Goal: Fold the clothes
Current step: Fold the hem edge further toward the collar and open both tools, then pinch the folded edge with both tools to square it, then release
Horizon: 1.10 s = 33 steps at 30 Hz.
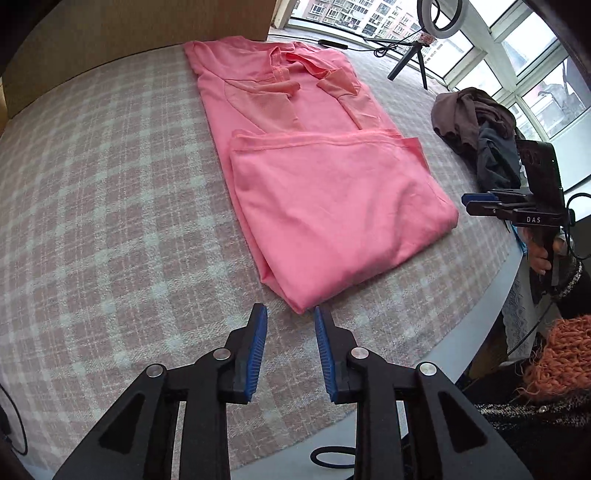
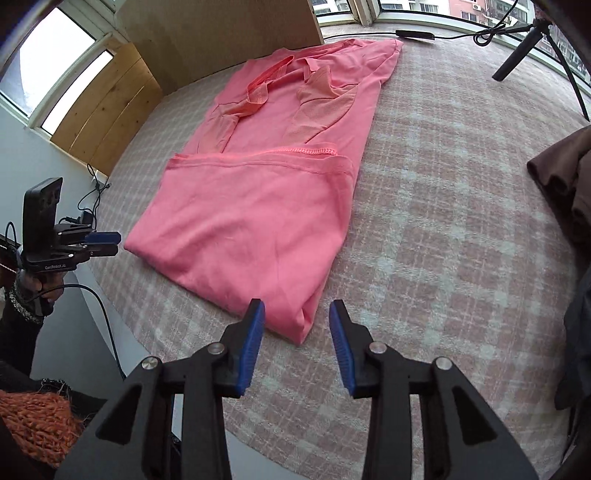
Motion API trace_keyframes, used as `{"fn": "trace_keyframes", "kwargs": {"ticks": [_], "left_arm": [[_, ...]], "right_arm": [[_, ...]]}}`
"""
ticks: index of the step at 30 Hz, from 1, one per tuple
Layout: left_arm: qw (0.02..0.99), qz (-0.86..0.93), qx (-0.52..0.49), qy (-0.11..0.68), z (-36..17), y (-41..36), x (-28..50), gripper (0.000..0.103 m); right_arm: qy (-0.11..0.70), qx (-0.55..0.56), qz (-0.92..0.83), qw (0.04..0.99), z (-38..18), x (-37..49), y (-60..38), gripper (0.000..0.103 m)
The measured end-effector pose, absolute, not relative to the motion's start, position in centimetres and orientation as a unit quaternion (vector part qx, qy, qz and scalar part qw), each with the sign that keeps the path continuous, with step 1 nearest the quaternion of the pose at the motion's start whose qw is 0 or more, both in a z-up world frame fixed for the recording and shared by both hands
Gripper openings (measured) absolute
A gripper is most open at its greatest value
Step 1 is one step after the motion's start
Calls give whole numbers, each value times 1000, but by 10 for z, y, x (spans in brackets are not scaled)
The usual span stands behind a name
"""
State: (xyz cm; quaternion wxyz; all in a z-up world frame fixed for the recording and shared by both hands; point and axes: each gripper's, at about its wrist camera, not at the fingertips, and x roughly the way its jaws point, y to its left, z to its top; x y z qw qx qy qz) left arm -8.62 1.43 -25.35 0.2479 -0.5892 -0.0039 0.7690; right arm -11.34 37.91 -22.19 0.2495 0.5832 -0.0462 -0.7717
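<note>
A pink shirt point(image 1: 332, 192) point(image 2: 251, 221) lies on the pink-and-white checked cover point(image 1: 110, 221) point(image 2: 443, 240), sleeves folded inward and its lower half folded up over the body. My left gripper point(image 1: 290, 310) hovers open just off the shirt's near left corner, and nothing sits between its blue pads. In the right wrist view it point(image 2: 112, 243) shows from the side, off the cover's left edge. My right gripper point(image 2: 297, 306) is open over the near right corner, and its pads do not press the cloth. The left wrist view shows it point(image 1: 467, 203) at the right.
A heap of dark clothes point(image 1: 476, 129) point(image 2: 561, 184) lies to the right of the shirt. A tripod with a ring light point(image 1: 417, 55) stands at the far right by the windows. A wooden board point(image 2: 221, 33) rises behind the shirt. The cover's rounded edge point(image 1: 480, 314) runs close by.
</note>
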Motion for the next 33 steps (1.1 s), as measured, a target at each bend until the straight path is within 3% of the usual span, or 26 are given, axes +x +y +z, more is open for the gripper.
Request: {"fn": "trace_keyframes", "kwargs": {"ticks": [10,17,19,20,21,23,31,33], "left_arm": [[286,786,-534,125,-269,48,-86,25],[296,778,-535,146,-276,45,-87,26],[309,773,-535,143,-275,48,-89,22],[318,770,-537,136,-274,49,-91,11],[326,766,-538,131,-273,50,-92,6],[336,760,-542,123,-270,48,-94,5],[351,731,-572,125,-279,32,-93,5],[338,733,-579,116,-276,29,-98,9]], "right_arm": [[-8,573,-769,283,-238,-103,360,36],[11,566,-770,293,-244,-103,354,36],[14,566,-769,297,-244,-104,352,36],[15,567,-768,298,-245,-105,351,32],[16,569,-765,299,-245,-105,350,20],[13,574,-762,299,-244,-107,350,8],[15,596,-750,286,-253,-107,351,5],[20,596,-752,282,-249,-105,349,6]]}}
